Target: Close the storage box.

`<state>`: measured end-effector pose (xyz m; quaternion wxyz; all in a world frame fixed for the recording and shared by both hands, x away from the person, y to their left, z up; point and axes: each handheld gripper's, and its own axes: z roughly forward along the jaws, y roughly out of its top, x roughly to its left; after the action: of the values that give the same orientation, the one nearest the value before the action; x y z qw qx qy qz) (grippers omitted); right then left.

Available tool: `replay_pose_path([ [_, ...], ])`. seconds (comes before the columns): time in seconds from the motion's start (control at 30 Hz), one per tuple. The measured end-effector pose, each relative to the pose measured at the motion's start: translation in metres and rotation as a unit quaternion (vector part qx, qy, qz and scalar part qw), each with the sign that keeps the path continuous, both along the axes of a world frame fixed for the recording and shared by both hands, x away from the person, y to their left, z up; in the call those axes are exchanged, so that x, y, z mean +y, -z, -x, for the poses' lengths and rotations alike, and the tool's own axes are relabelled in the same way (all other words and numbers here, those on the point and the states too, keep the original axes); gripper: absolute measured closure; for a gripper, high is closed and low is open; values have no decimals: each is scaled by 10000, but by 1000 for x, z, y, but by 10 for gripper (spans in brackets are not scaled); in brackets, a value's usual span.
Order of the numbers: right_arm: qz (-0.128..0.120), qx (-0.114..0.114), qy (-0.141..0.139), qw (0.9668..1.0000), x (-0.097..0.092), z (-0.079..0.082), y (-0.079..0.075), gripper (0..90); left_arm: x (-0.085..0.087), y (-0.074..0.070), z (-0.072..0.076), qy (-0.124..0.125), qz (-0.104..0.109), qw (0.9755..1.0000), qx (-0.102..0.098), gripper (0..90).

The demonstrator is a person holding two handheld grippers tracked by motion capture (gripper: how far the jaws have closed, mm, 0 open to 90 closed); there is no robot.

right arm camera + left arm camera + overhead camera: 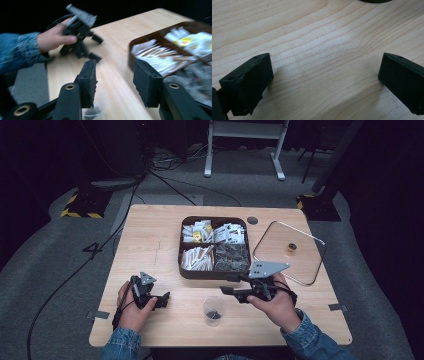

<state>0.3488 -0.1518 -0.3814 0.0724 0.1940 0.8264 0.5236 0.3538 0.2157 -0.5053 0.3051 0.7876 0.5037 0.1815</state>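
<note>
- Our right gripper (227, 287) hung just above the clear cup (214, 310), jaws parted around nothing, beside the compartment box (186, 270).
- Our left gripper (162, 299) rested on the wooden table (150, 240), jaws spread wide, nothing between them.
- The cup stood between both grippers, with something small and dark inside.

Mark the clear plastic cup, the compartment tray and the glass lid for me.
Clear plastic cup (214, 310): high view, on its side wall.
Compartment tray (200, 274): high view, on its front wall.
Glass lid (280, 247): high view, on the bare glass left of its knob.
</note>
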Motion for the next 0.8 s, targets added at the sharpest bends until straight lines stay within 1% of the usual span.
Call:
replay_pose_path([
  [0.13, -75, -56, 257, 9996, -13, -10, -8, 541, 0, 0, 0, 0, 12, 10000, 5, 1],
  [0.2, -66, -109, 406, 9991, -20, -16, -13, 540, 0, 0, 0, 6, -1, 10000, 1, 1],
  [0.33, 115, -170, 719, 9972, -31, -33, -22, 540, 0, 0, 1, 6, 6, 10000, 8, 1],
  [0.43, 276, -209, 931, 9951, -38, -45, -24, 540, 0, 0, 1, 5, 9, 10000, 19, 1],
  [0.5, 376, -223, 1096, 9930, -43, -54, -23, 540, 0, 0, 1, -7, 11, 10000, 9, 0],
  [0.57, 460, -229, 1290, 9903, -50, -65, -23, 540, -1, 0, 0, 0, 9, 10000, -4, 0],
  [0.6, 494, -218, 1414, 9885, -54, -71, -22, 540, -1, 0, 0, 3, 8, 10000, -3, 0],
  [0.8, 639, -178, 1910, 9793, -76, -97, -18, 535, -1, 0, 0, 1, 10, 10000, -3, 0],
])
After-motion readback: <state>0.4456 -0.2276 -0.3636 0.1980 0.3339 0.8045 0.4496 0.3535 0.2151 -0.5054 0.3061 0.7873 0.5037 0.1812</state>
